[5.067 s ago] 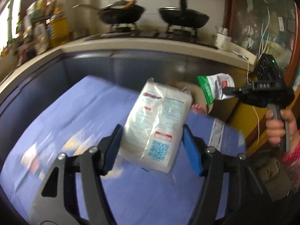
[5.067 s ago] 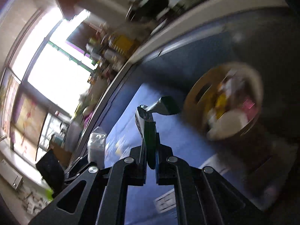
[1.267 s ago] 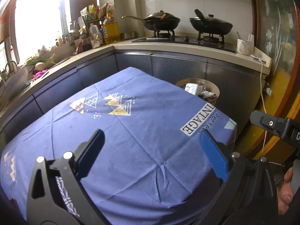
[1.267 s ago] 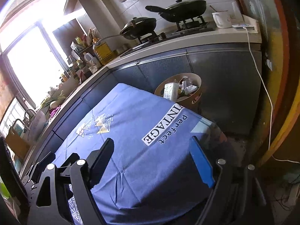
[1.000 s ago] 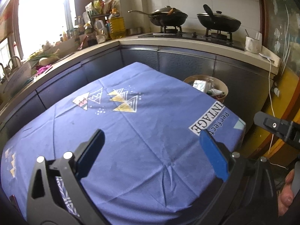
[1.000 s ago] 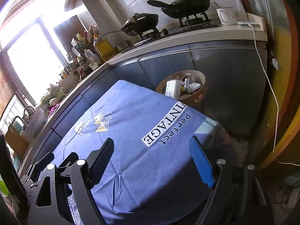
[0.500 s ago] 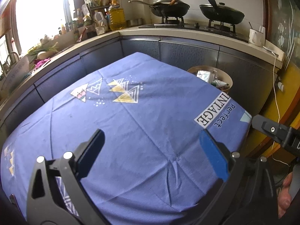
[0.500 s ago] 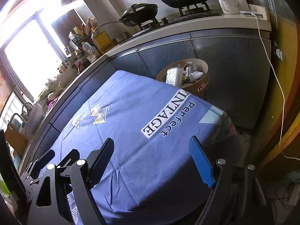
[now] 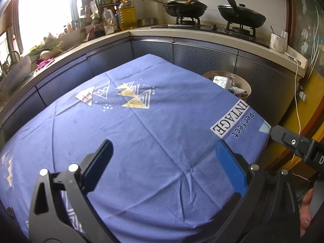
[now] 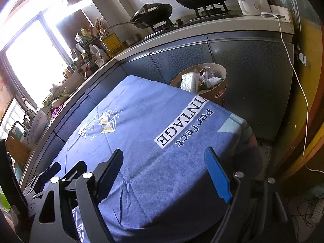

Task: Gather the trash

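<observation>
A round tan bin (image 9: 246, 84) (image 10: 219, 77) stands on the floor past the table's far right corner, holding a white packet (image 10: 189, 83) and other wrappers. The blue tablecloth (image 9: 141, 133) (image 10: 141, 121) bears printed triangles and a "VINTAGE perfect" label. My left gripper (image 9: 164, 154) hangs open over the near part of the cloth, nothing between its blue pads. My right gripper (image 10: 164, 160) is open too, above the cloth's near right side. Part of the right gripper's black body (image 9: 297, 145) shows at the right edge of the left wrist view.
A kitchen counter (image 9: 202, 34) wraps the back and left, with two black woks (image 9: 186, 6) on a stove, an oil bottle (image 9: 127, 14) and a white mug (image 9: 278, 41). A white cable (image 10: 297, 81) hangs beside the yellow door at right.
Five seconds ago the left gripper held a white packet and the right a green-and-white wrapper; both are now empty and those packets lie in the bin. Over the last second both views drifted only slightly.
</observation>
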Demonstrator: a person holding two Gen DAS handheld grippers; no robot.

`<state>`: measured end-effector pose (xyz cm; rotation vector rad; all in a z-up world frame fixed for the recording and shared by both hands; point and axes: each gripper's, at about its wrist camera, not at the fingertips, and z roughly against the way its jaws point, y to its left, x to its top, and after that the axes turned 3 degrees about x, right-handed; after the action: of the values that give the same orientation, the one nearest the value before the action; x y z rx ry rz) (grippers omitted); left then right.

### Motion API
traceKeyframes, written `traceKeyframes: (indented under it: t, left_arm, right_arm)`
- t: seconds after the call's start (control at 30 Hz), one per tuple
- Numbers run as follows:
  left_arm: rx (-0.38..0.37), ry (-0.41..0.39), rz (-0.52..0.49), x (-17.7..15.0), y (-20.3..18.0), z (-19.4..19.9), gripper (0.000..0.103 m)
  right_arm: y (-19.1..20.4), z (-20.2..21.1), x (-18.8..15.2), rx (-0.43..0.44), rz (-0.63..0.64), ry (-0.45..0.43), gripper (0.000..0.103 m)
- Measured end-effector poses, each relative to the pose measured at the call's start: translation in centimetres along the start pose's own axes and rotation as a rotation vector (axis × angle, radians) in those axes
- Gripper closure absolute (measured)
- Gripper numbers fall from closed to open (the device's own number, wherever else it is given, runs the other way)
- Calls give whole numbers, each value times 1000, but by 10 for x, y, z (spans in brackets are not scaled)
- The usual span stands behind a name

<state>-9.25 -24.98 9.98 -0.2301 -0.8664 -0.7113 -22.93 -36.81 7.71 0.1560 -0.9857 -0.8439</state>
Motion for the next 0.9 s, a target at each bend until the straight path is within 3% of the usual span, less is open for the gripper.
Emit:
traceKeyframes:
  t: [0.9]
  left_arm:
    - [-6,25,-21,-3,-2,5,6]
  right_arm:
    - [4,3,-3,-2,1,-13,23]
